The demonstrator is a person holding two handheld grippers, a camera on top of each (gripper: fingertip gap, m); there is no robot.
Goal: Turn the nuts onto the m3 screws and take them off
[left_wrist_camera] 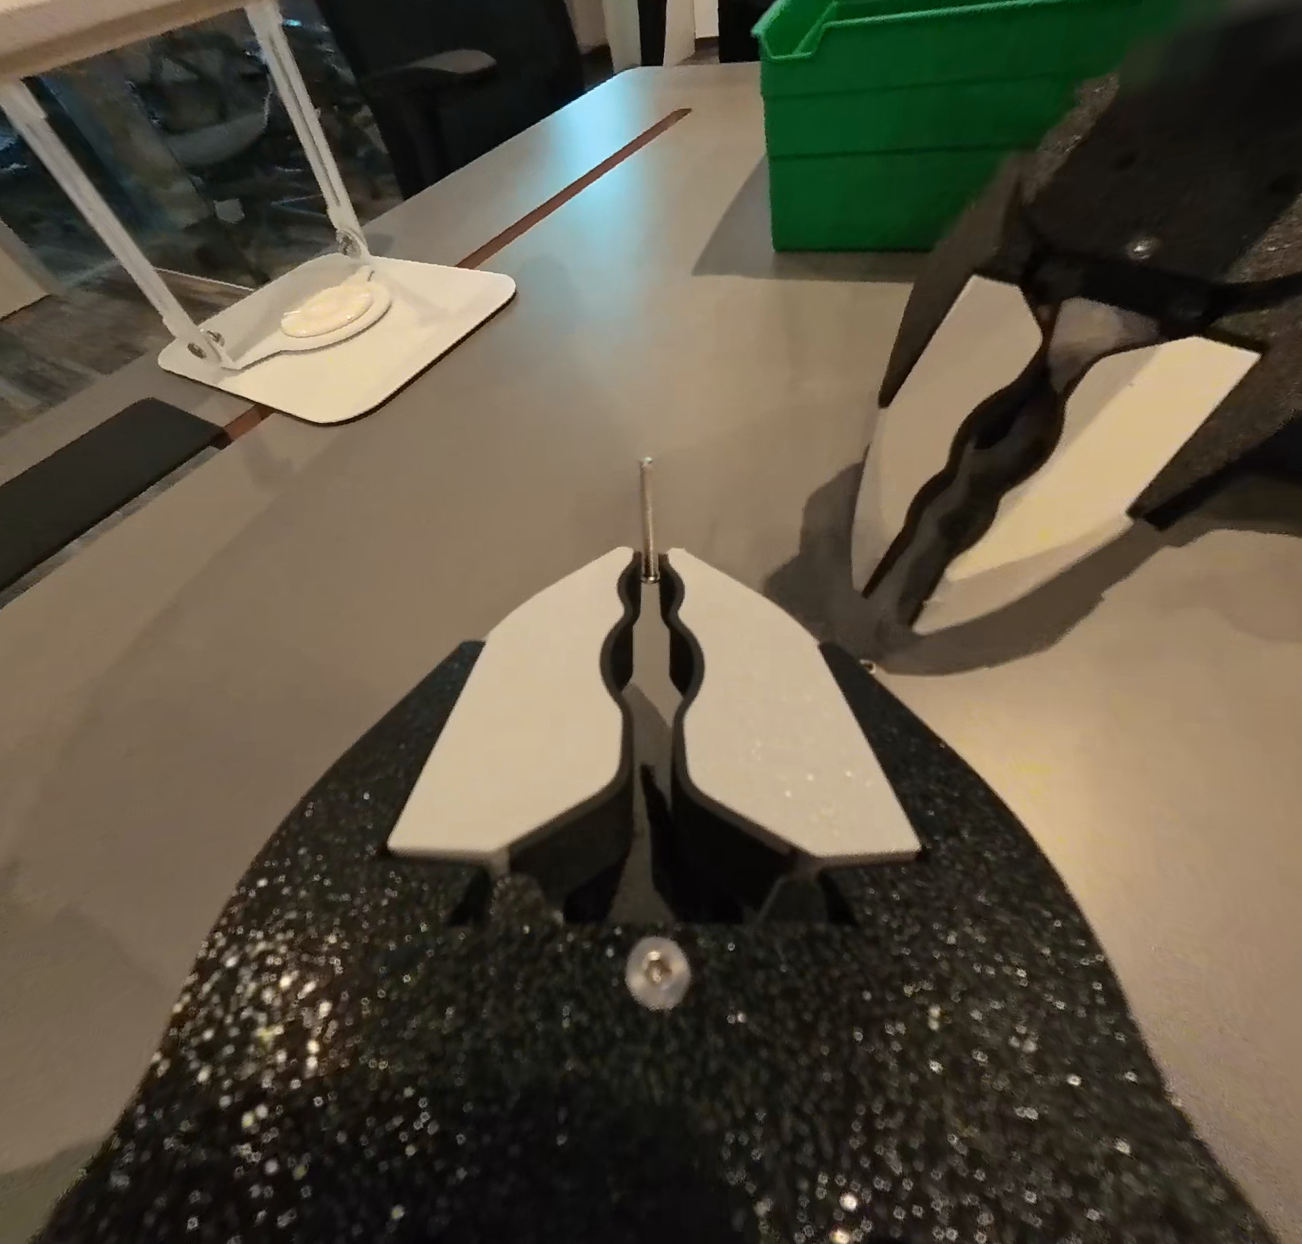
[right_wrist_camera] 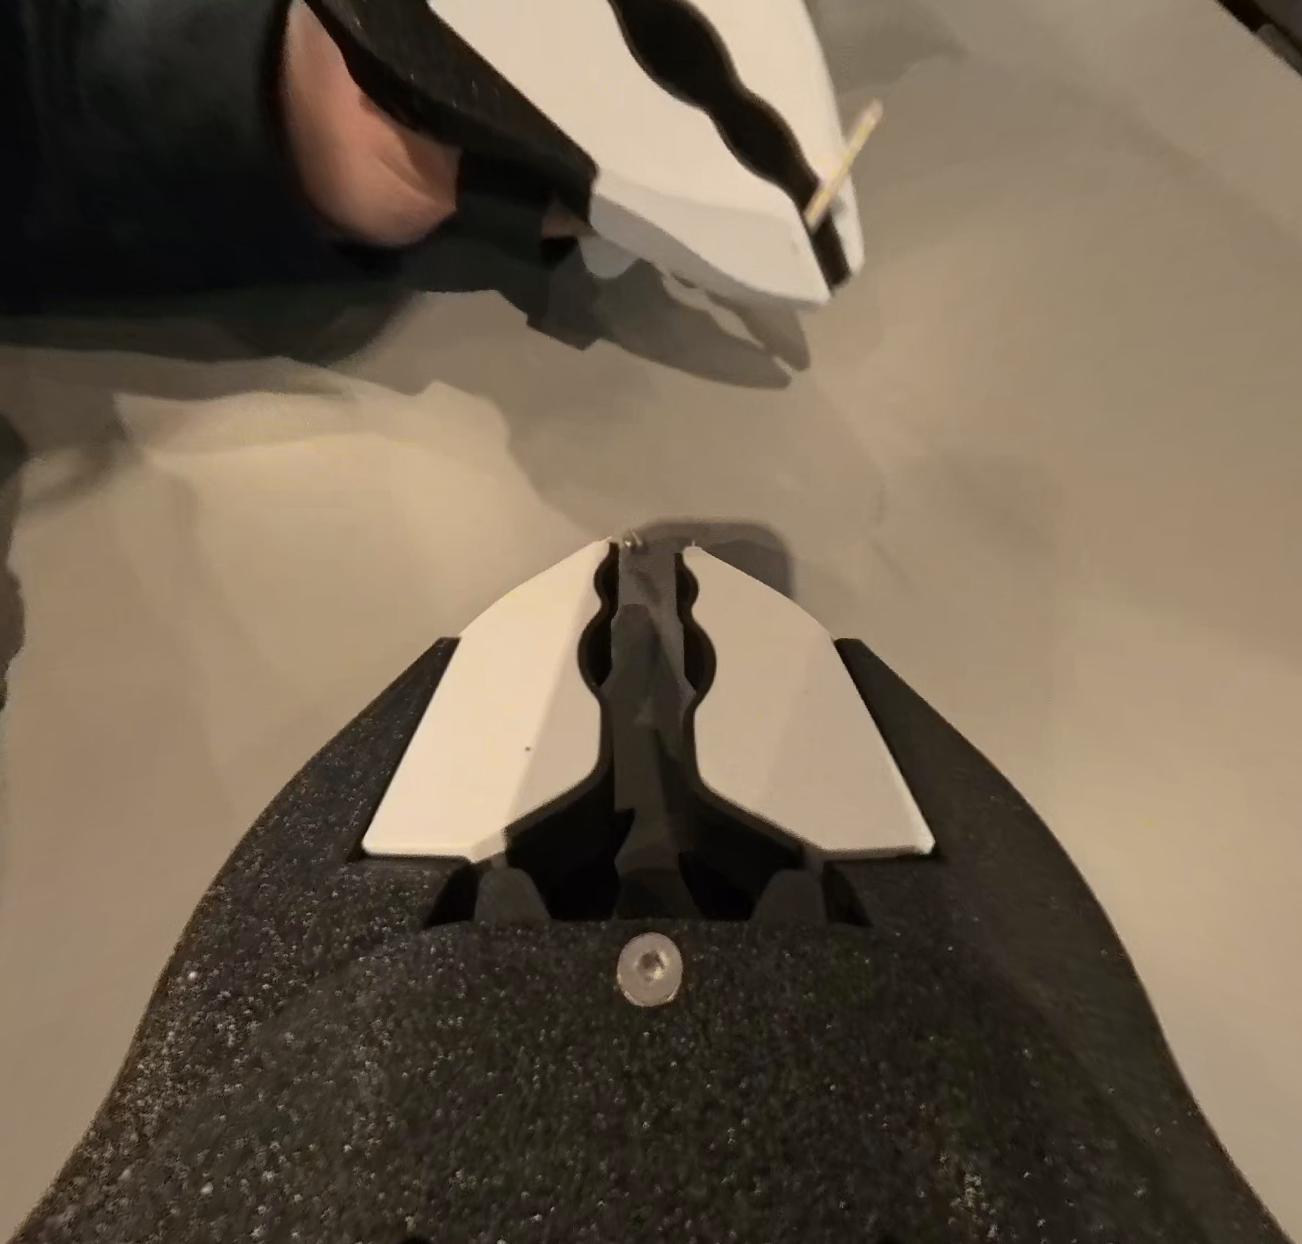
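My left gripper (left_wrist_camera: 649, 559) is shut on a thin, long silver screw (left_wrist_camera: 646, 513), whose shaft sticks out forward past the fingertips. In the right wrist view this gripper (right_wrist_camera: 831, 245) hangs above the table with the screw (right_wrist_camera: 842, 161) clamped across its tips. My right gripper (right_wrist_camera: 645, 548) points down at the grey table (right_wrist_camera: 986, 506), and its jaws stand a little apart. A tiny silver nut (right_wrist_camera: 632, 541) lies on the table between its tips, close to the left fingertip (right_wrist_camera: 592, 562). The pads do not press on it. In the left wrist view the right gripper (left_wrist_camera: 898, 604) stands tip-down to the right.
Stacked green bins (left_wrist_camera: 916, 118) stand at the back right. A white stand base (left_wrist_camera: 338, 337) with clear legs sits at the back left, and a black pad (left_wrist_camera: 91, 478) lies at the left edge. A person's hand (right_wrist_camera: 366, 154) holds the left gripper. My hands' fingertips stand some 8 cm from each other. Both grippers' tips are roughly 35 cm from the white stand base (left_wrist_camera: 338, 337).
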